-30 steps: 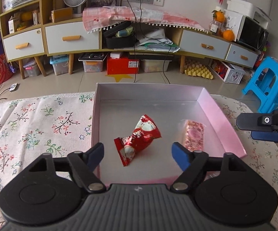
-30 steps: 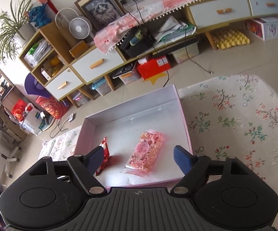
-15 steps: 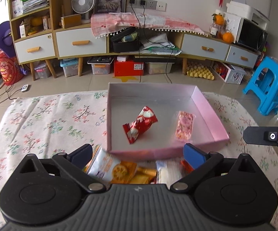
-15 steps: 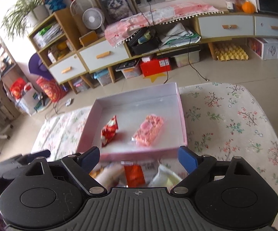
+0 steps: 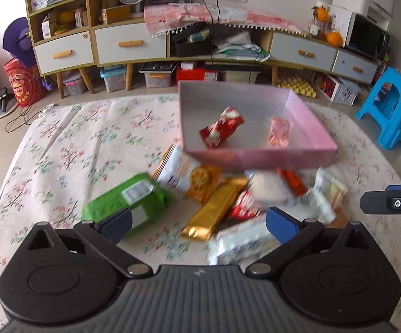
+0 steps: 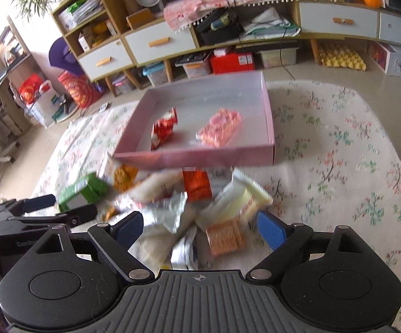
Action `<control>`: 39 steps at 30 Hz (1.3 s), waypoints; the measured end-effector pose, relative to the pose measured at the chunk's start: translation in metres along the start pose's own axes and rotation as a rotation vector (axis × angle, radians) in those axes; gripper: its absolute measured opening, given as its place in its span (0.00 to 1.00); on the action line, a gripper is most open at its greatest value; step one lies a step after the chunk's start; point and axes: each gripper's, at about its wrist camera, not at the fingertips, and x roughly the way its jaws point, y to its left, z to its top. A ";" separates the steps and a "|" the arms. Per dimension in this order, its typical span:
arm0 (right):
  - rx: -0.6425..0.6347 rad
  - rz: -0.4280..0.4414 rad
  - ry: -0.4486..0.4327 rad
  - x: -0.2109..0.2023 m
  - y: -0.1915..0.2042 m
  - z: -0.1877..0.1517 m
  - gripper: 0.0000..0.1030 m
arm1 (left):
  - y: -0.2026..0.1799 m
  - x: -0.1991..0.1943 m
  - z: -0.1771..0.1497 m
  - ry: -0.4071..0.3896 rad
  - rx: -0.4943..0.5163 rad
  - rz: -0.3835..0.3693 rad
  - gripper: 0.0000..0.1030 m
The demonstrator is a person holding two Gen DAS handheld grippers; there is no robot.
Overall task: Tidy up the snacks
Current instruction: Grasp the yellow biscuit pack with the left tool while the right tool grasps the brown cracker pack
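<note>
A shallow pink box (image 5: 256, 159) (image 6: 195, 158) stands on the floral cloth, holding a red snack (image 5: 221, 130) (image 6: 163, 129) and a pink snack (image 5: 278, 131) (image 6: 219, 130). In front of the box lies a loose pile of several snacks: a green pack (image 5: 122, 199) (image 6: 82, 191), a gold bar (image 5: 217, 208), an orange cracker pack (image 5: 192, 177), a small orange pouch (image 6: 196, 184) and a cream wafer pack (image 6: 245, 199). My left gripper (image 5: 197, 224) hovers open over the pile's left side. Open too, my right gripper (image 6: 200, 229) hangs over its right side, above a cracker pack (image 6: 225, 237). Neither holds anything.
The floral cloth (image 5: 70, 152) covers the table on both sides of the box. Beyond the far edge are tiled floor, a long sideboard (image 5: 128, 44) with drawers, and a blue stool (image 5: 392, 113) at the right. Each gripper's tip shows at the other view's edge.
Both grippers have pulled back from over the box toward the near side, bringing the snack pile into view. Their jaws stand wider. The red and pink snacks stay in the box.
</note>
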 end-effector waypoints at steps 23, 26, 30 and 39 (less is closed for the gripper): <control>-0.019 -0.026 0.183 0.036 -0.022 -0.026 0.88 | -0.065 0.008 -0.052 0.174 0.092 -0.277 0.85; -0.034 -0.041 0.177 0.039 -0.023 -0.025 0.88 | -0.080 0.014 -0.058 0.200 0.130 -0.293 0.81; -0.059 -0.047 0.165 0.046 -0.022 -0.023 0.88 | -0.090 0.019 -0.065 0.224 0.154 -0.296 0.75; -0.164 -0.101 0.100 0.063 -0.017 -0.023 0.88 | -0.081 0.017 -0.064 0.207 0.150 -0.269 0.49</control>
